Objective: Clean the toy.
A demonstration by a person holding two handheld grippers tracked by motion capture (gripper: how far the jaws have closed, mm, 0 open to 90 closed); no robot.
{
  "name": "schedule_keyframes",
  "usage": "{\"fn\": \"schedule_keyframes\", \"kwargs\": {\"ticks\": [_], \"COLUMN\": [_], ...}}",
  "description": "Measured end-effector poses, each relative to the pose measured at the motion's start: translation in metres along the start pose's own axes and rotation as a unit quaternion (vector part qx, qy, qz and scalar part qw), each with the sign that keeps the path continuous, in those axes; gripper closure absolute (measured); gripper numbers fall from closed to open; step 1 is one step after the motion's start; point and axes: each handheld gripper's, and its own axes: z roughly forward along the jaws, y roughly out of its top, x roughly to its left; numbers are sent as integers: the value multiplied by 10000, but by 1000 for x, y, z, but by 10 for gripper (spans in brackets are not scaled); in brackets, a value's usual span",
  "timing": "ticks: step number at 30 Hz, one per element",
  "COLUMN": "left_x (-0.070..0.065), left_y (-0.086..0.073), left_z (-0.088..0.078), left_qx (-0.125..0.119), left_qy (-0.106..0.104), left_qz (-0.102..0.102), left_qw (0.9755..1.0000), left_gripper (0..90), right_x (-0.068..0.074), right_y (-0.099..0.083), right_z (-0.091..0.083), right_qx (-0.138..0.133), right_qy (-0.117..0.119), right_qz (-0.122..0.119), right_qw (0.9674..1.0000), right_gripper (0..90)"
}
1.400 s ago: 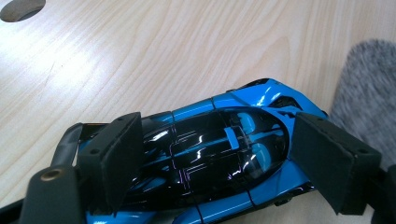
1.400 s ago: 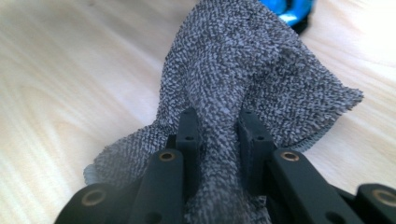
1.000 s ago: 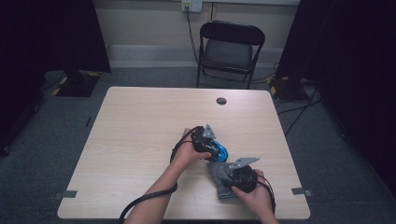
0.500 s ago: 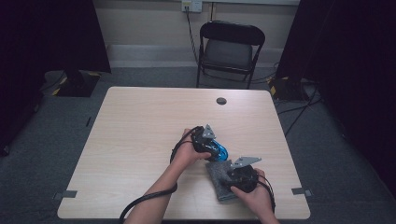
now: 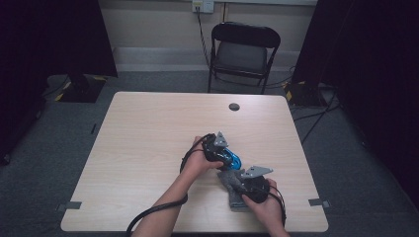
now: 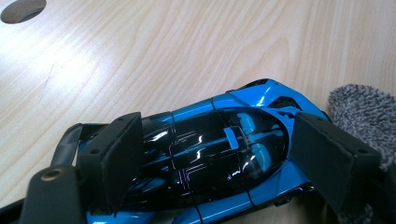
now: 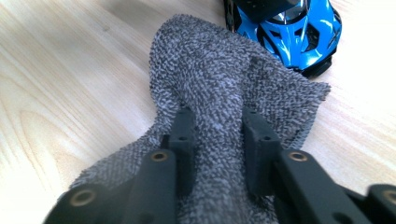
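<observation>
A shiny blue toy car (image 6: pixel 205 154) with a black roof rests on the wooden table (image 5: pixel 148 138). My left gripper (image 6: pixel 217 121) straddles it, with a pad pressed on each side. In the high view the left gripper (image 5: pixel 222 150) covers most of the car (image 5: pixel 234 159). A grey terry cloth (image 7: pixel 219 70) lies just in front of the car's nose (image 7: pixel 299 28). My right gripper (image 7: pixel 217 114) has just been closing and now pinches a raised fold of the cloth. From above, the right gripper (image 5: pixel 240 183) sits over the cloth (image 5: pixel 230 178) near the table's front right.
A round cable hole (image 5: pixel 233 106) sits near the table's far edge. A black folding chair (image 5: pixel 244 49) stands behind the table. Cables trail from both grippers over the front edge. The cloth's edge (image 6: pixel 364 102) touches the car's right side.
</observation>
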Motion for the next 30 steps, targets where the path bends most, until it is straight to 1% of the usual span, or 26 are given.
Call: {"fn": "schedule_keyframes", "kwargs": {"ticks": [2, 5, 7, 8, 10, 12, 15, 16, 17, 18, 19, 22, 24, 25, 27, 29, 30], "left_x": [0, 0, 0, 0, 0, 0, 0, 0, 0, 0, 0, 0, 0, 0, 0, 0, 0], "left_y": [0, 0, 0, 0, 0, 0, 0, 0, -1, -1, -1, -1, -1, -1, -1, -1, -1], "left_z": [0, 0, 0, 0, 0, 0, 0, 0, 0, 0, 0, 0, 0, 0, 0, 0, 0], "left_qx": [-5, 7, 10, 11, 8, -14, -29, -31, -28, -32, -34, -52, -52, -51, -46, -49, -47], "left_qy": [3, 0, -2, -3, -3, -2, 3, 0, -15, -5, -6, 0, -8, -14, -18, -14, -13], "left_qz": [1, 3, 2, 5, 6, -6, -13, -4, -5, 0, -3, -15, -16, -15, -14, -12, -10], "left_qw": [10000, 10000, 10000, 10000, 10000, 10000, 10000, 10000, 10000, 10000, 10000, 10000, 10000, 10000, 10000, 10000, 10000], "left_gripper": [177, 178, 178, 178, 178, 178, 178, 179, 179, 178, 178, 179, 178, 179, 179, 179, 179], "right_x": [-1, -4, -6, -6, -8, -14, -29, -36, -42, -46, -52, -63, -69, -72, -74, -71, -70], "right_y": [2, 4, 4, 3, 3, 1, -1, -2, -2, -2, -2, 1, 3, 5, 8, 10, 10], "right_z": [-1, -3, -6, -9, -15, -23, -33, -36, -38, -38, -37, -30, -23, -20, -14, -9, -8], "right_qx": [71, 86, 28, 9, 4, -87, -179, -186, -171, -122, -43, 159, 274, 345, 436, 498, 503], "right_qy": [-42, 16, 131, 148, 125, 84, -97, -173, -267, -359, -494, -809, -1044, -1133, -1083, -1107, -1081], "right_qz": [-23, 26, 69, 104, 104, 188, 376, 483, 554, 561, 566, 566, 621, 587, 619, 553, 550], "right_qw": [10000, 10000, 9999, 9998, 9999, 9998, 9991, 9985, 9980, 9977, 9972, 9950, 9922, 9912, 9912, 9911, 9913], "right_gripper": [729, 747, 753, 754, 756, 757, 757, 758, 758, 758, 758, 757, 758, 757, 757, 757, 756]}}
